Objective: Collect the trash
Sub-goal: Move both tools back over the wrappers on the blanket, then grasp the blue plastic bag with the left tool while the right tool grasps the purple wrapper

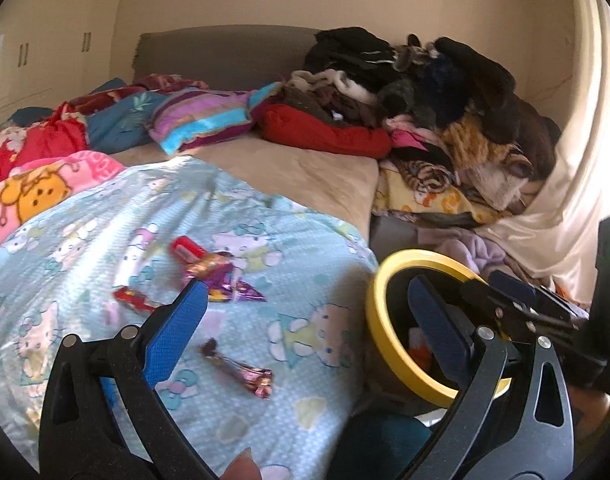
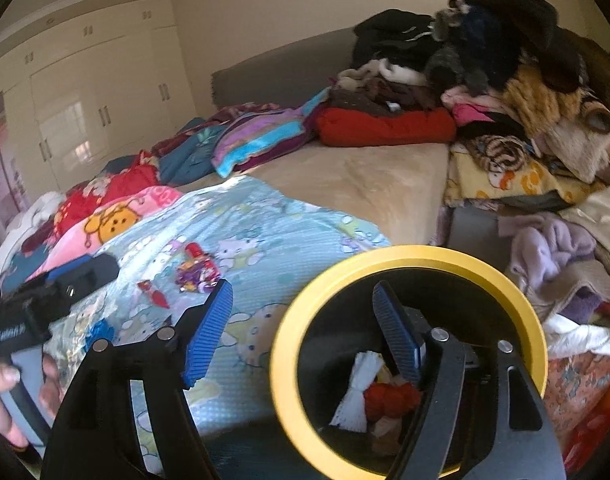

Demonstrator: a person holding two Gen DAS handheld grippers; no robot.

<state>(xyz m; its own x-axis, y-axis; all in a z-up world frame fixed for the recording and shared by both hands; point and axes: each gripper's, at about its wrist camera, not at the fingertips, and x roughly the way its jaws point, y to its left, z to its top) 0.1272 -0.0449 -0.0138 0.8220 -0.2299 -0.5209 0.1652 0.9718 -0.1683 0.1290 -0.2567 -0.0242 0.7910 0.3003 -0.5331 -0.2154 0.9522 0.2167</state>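
Both grippers gaping wide, holding nothing. Right gripper (image 2: 305,336) straddles yellow bin rim (image 2: 283,344), lower centre. Candy wrappers (image 1: 221,276) loose on Hello Kitty blanket (image 1: 85,208), centre-left. Soft fabric may bunch into pinch; bin could tip.

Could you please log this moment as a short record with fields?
setting: bed with blue cartoon blanket
trash left: red wrapper, purple foil wrapper, small red wrapper, brown-pink wrapper
bin: yellow-rimmed bin beside the bed, white and red trash inside
left tongs: open, empty
right tongs: open, empty, one finger over the bin
background: clothes pile
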